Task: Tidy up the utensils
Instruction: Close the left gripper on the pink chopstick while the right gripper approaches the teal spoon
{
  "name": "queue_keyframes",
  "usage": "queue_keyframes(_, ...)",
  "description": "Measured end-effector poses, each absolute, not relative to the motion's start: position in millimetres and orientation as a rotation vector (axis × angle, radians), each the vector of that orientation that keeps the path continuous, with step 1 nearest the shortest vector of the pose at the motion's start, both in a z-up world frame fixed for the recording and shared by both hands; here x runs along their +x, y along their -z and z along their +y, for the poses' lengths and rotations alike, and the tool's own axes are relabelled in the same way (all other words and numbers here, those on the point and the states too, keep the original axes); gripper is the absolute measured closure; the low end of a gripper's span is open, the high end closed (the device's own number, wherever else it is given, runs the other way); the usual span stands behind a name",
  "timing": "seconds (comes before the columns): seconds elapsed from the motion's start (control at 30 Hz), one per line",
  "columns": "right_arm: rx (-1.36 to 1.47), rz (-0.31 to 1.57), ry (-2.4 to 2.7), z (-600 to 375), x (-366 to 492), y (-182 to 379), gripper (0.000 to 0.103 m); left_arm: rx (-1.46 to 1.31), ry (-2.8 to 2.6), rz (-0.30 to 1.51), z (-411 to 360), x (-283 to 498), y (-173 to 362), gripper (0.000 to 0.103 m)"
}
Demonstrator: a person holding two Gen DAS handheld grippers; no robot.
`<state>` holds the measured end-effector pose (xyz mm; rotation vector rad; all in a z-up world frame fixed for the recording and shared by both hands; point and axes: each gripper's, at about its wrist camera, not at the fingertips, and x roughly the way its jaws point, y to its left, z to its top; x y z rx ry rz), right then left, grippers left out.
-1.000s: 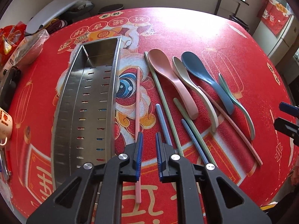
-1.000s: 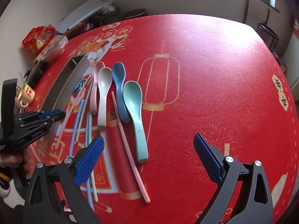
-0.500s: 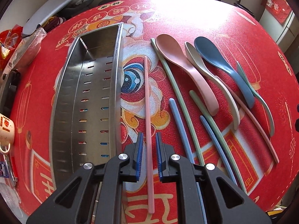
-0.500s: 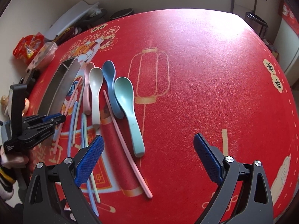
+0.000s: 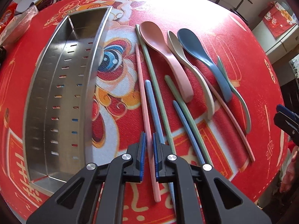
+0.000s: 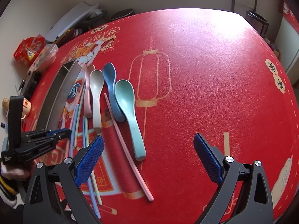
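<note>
The left claw (image 5: 149,155) is pointing steeply down at the counter (image 6: 205,71), and its blue pads are pinching a pink chopstick (image 5: 143,100) close to its near end; the stick is running between them and poking out just beneath. In the right wrist view the same claw (image 6: 65,131) is showing from the side at the left edge, jaws together, with part of the person's hand (image 6: 13,173) gripping the black handle below it.

The right claw (image 6: 148,158) is standing wide apart with nothing between its pads, hanging over bare red cloth beside the utensils.

A perforated steel tray (image 5: 46,97) is lying empty on the counter just left of the pinched chopstick. To the right, the remaining utensils are lying loose on the cloth: a blue chopstick (image 5: 154,110), a green chopstick (image 5: 155,85), then a second green and a second blue one, and another pink chopstick (image 6: 127,149) farther right. Beyond them four spoons are lying side by side: pink spoon (image 5: 166,56), cream spoon (image 5: 188,65), dark blue spoon (image 5: 201,56) and teal spoon (image 6: 129,112).

The counter is wearing a red cloth printed with lanterns and a lion face. Snack bags and clutter are sitting along its far left edge against a pale wall.
</note>
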<state>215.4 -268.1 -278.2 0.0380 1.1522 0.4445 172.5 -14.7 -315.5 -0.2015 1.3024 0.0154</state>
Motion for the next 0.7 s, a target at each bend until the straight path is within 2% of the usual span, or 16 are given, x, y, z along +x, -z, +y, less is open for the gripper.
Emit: queue_keyframes(0.7,-0.009,1.231,-0.47,-261.3,214.2,295.6,0.01,-0.104,-0.137,1.211,-15.6,202.2,316.4,0.094)
